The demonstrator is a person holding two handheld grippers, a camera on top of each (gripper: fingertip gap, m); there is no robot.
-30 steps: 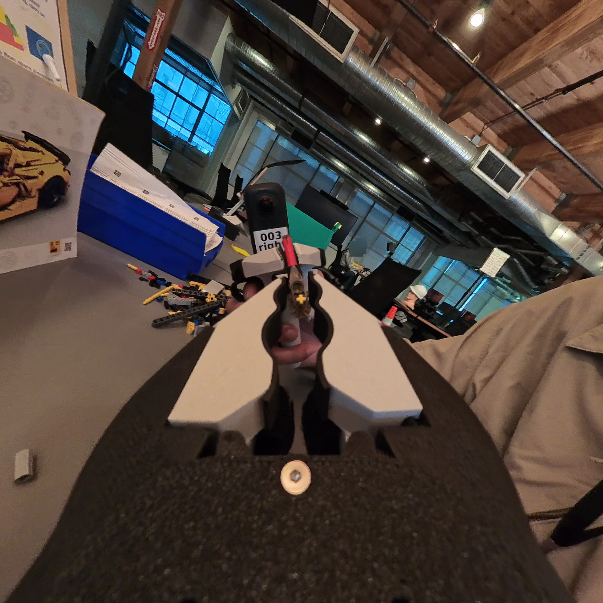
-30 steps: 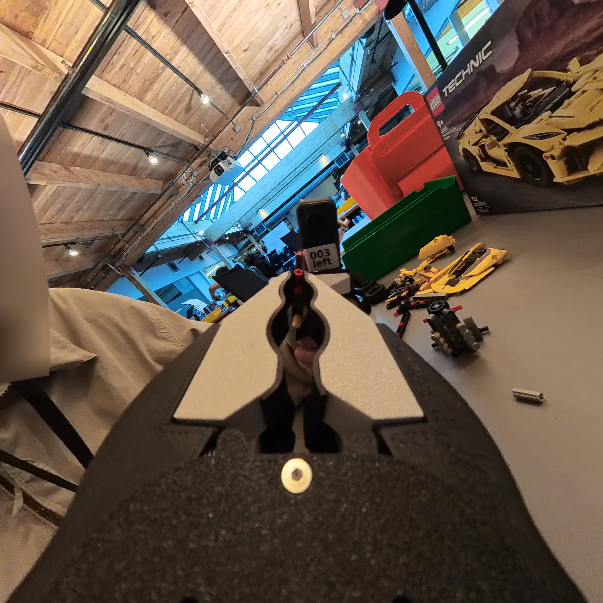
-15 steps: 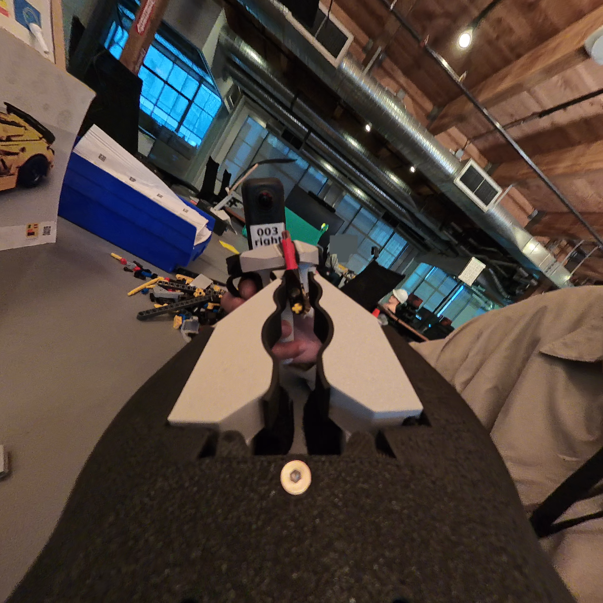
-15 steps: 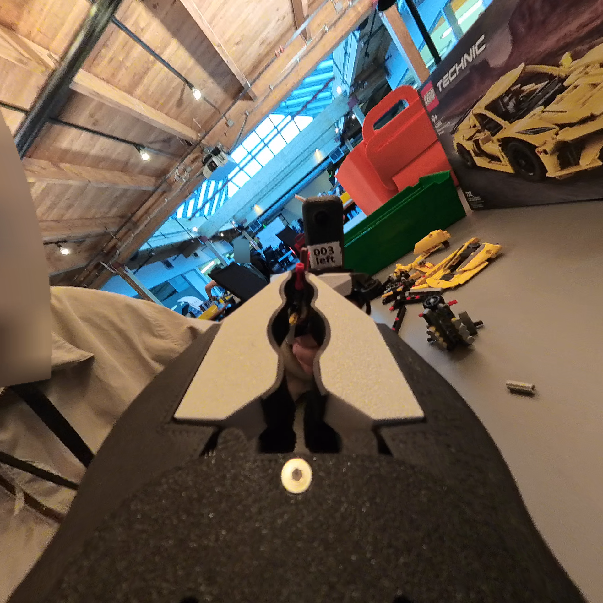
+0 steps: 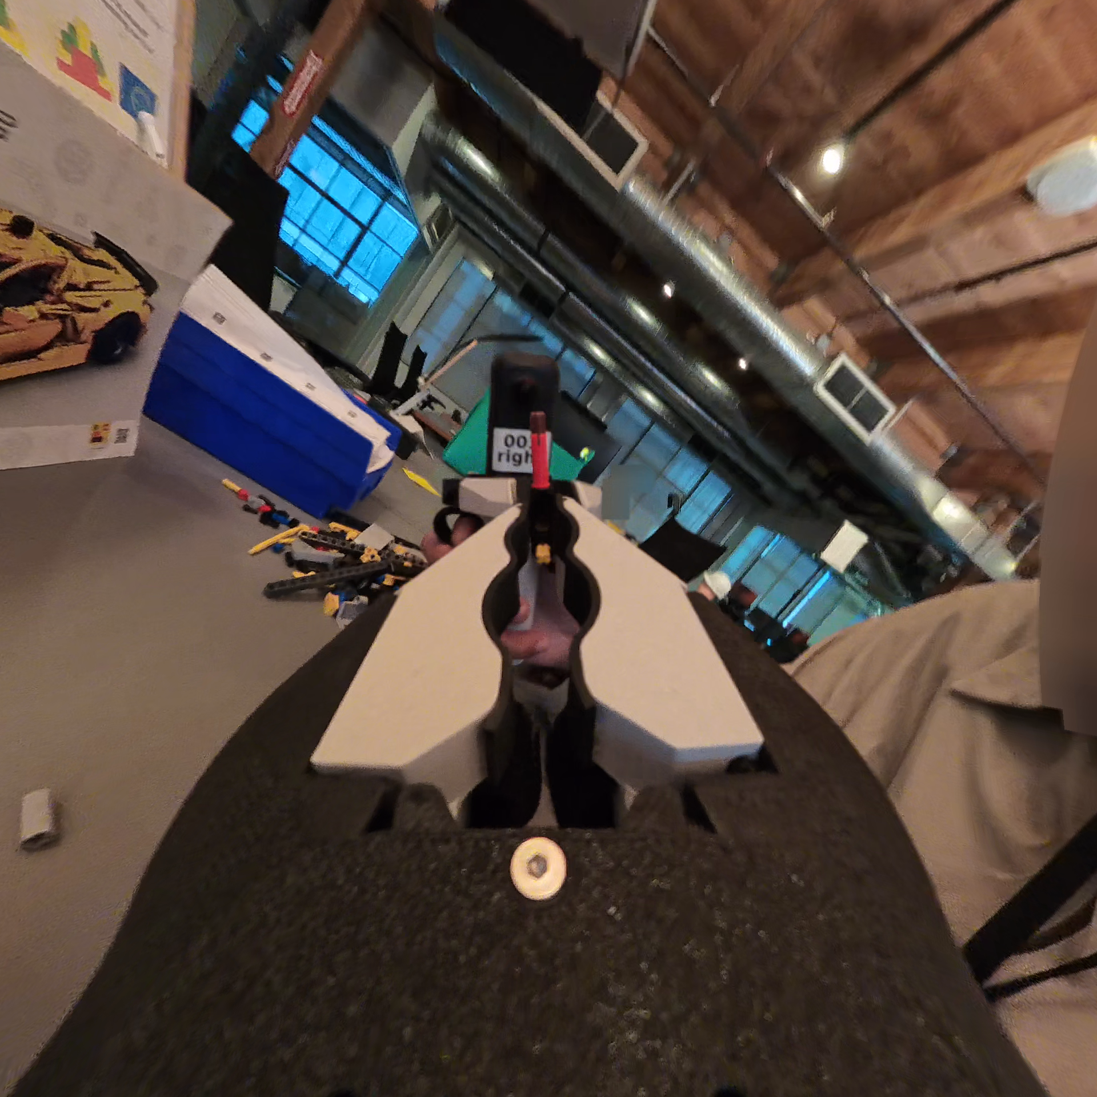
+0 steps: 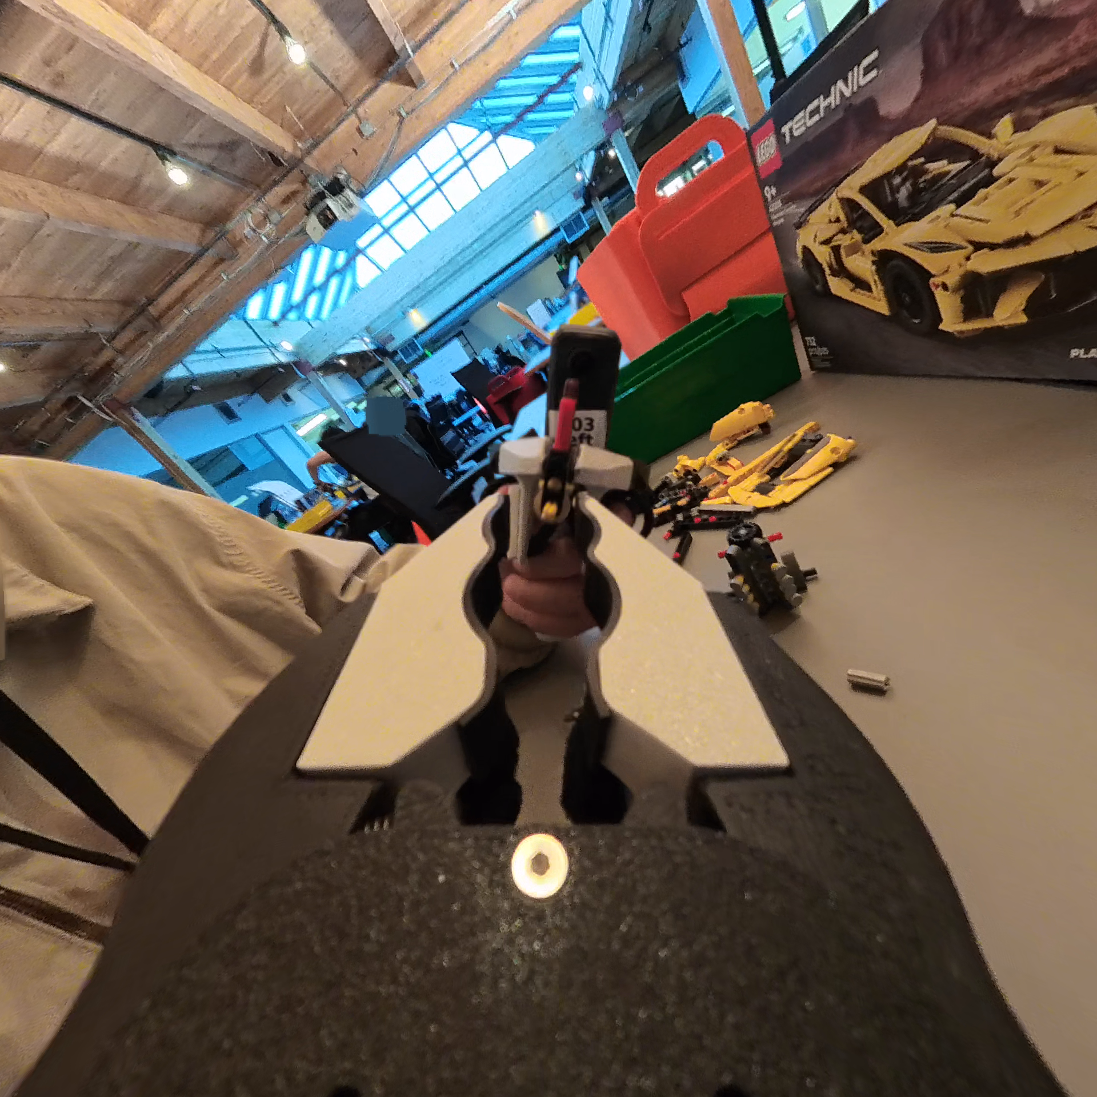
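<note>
A small black brick assembly with a red axle (image 5: 538, 457) and yellow pins sits between my left gripper's (image 5: 539, 507) tips, which are shut on it above the grey table (image 5: 119, 623). In the right wrist view the same assembly (image 6: 555, 481) shows just beyond my right gripper (image 6: 543, 510), held by the left gripper (image 6: 558, 469) facing it. My right gripper's fingers (image 6: 427, 641) stand apart and hold nothing. A hand (image 6: 546, 593) grips the left gripper's handle behind.
A blue bin (image 5: 255, 409), loose parts (image 5: 338, 564) and a small grey piece (image 5: 37, 819) lie left. A green bin (image 6: 706, 380), red container (image 6: 694, 237), car box (image 6: 950, 208), yellow parts (image 6: 771, 469) and black engine block (image 6: 763, 570) lie right. A beige sleeve (image 6: 148, 593) is close. Only a small space, under 4 cm, lies between the two pairs of fingers. The small grey piece (image 5: 37, 819) is about 20 cm from both grippers' fingertips. Look for it in the right wrist view (image 6: 864, 672) too.
My right gripper has opened and let go of the assembly, which now stays in my left gripper alone. Both views have shifted a little.
</note>
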